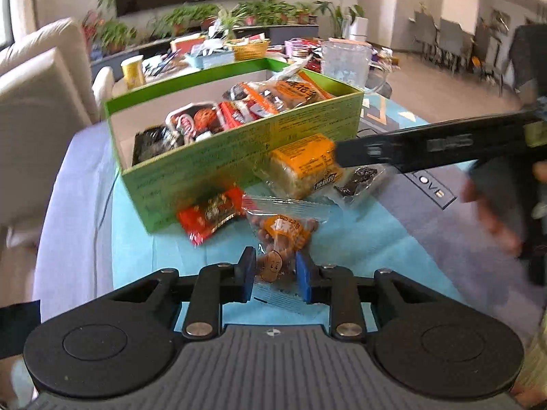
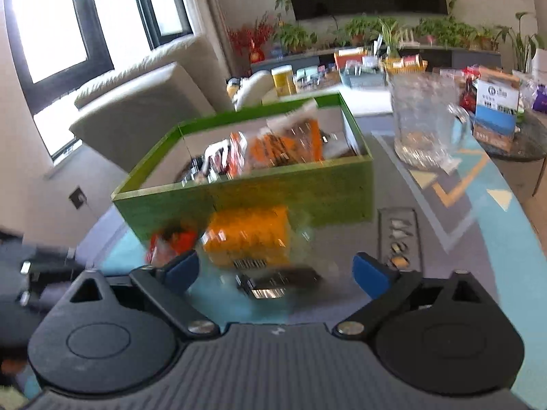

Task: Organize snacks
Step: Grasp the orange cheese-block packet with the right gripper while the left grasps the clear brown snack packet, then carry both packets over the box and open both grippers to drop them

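Left claw [image 1: 276,275] grips peanut packet [image 1: 282,235]; mat [image 1: 478,212] reads "OVE".

The left gripper [image 1: 276,275] is matte black plastic — two round side discs, linkage arms pinned with silver screws, a ribbed grey centre panel and blue rubber pads [image 1: 303,275]. The right gripper [image 2: 276,270] is built alike — black discs, silver pivot screws, blue fingertips [image 2: 371,273].

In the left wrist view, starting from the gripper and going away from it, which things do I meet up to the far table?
left gripper shut on the peanut packet → orange cracker pack → green box holding snacks → clear jug → yellow basket.
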Motion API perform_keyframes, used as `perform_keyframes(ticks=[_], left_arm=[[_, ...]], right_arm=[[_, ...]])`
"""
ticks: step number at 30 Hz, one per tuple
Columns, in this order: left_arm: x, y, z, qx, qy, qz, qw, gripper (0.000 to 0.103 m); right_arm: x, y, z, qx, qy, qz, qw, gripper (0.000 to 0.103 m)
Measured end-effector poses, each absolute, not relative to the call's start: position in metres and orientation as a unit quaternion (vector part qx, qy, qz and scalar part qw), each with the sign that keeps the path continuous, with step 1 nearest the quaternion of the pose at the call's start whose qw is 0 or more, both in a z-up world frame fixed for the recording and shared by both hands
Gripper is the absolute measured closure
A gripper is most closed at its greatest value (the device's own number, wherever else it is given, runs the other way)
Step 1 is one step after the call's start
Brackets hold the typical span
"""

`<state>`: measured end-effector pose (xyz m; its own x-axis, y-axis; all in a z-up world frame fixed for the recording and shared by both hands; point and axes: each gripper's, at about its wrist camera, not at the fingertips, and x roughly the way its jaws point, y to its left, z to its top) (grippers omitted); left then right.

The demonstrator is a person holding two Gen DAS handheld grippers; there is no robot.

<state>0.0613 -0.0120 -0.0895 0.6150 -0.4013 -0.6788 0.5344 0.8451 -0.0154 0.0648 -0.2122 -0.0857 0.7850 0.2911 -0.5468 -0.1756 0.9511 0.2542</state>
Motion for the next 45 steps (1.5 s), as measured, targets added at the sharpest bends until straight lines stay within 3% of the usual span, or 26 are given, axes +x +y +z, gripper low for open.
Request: perform_keyframes(ticks=[5, 7, 9, 13, 20, 23, 45], left_arm=[[0.052, -0.009, -0.088, 0.094, 0.352, -0.252, 0.896, 0.078], [0.051, -0.011, -0.088, 0.099, 0.351, -0.25, 0.897, 0.064], [0.05, -0.013, -0.089, 0.105, 0.346, -0.244, 0.9, 0.057], [0.056, -0.023, -0.093, 0.124, 0.339, -0.243, 0.9, 0.054], [0.071, -0.028, -0.104, 0.11, 0.353, -0.243, 0.897, 0.055], [0.072, -0.022, -0.103, 0.092, 0.357, -0.245, 0.897, 0.062], [0.055, -0.005, -0.091, 0.06, 0.354, -0.238, 0.902, 0.063]], right_arm=[[0.094, -0.179, -0.096, 0.055, 0.329, 0.124, 0.935, 0.037], [0.102, -0.173, -0.101, 0.053, 0.344, 0.108, 0.931, 0.037], [0.108, -0.173, -0.104, 0.065, 0.351, 0.095, 0.929, 0.037], [0.119, -0.177, -0.106, 0.089, 0.365, 0.077, 0.924, 0.037], [0.126, -0.178, -0.111, 0.097, 0.378, 0.068, 0.918, 0.038], [0.123, -0.173, -0.112, 0.077, 0.375, 0.071, 0.921, 0.038], [0.097, -0.191, -0.108, 0.099, 0.376, 0.09, 0.917, 0.038]])
